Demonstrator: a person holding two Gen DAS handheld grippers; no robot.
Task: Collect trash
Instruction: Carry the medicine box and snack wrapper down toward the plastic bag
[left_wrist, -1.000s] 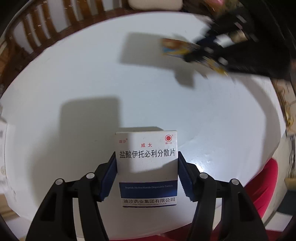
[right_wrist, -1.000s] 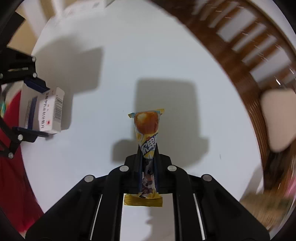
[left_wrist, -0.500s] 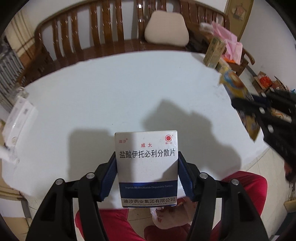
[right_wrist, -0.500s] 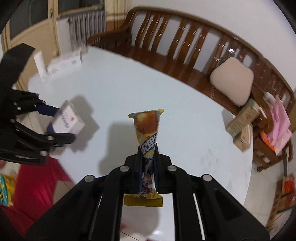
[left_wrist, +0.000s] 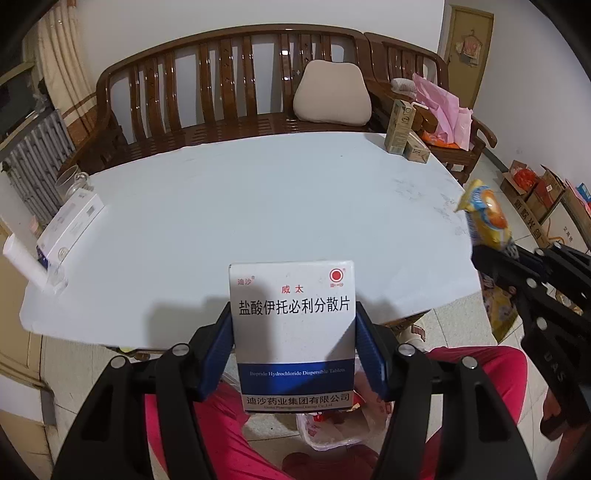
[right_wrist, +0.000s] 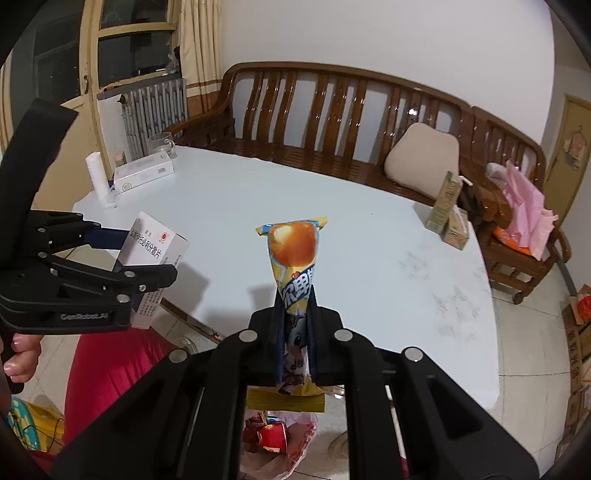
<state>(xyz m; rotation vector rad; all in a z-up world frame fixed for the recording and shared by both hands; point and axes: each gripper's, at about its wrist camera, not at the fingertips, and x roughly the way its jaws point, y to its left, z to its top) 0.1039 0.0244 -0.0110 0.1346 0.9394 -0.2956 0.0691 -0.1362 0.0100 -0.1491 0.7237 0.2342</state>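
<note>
The big white table (left_wrist: 258, 206) fills the middle of both views, with a brown wooden bench (left_wrist: 229, 85) behind it at the top. Both pieces of trash are already off the table and held up in the air near its lower edge.

In the left wrist view, the left gripper (left_wrist: 293, 354) has its jaws clamped on the two long sides of a white and blue cardboard medicine box (left_wrist: 293, 332). The box stands upright in the lower middle of the frame, its long side pointing up, away from the jaws.

In the right wrist view, the right gripper (right_wrist: 295, 339) has its jaws squeezed tight on the lower part of a yellow plastic snack wrapper with an orange picture (right_wrist: 293, 254). The wrapper sticks straight up from the jaws in the middle of the frame.

What matters next is the thin clear plastic bag with red trash inside (right_wrist: 275, 439). It sits on the floor at the bottom of both views, right under the jaws, between the person's red trouser legs (left_wrist: 480, 373). Both grippers look about as near to it, so I think each must go down and let go over it.
</note>
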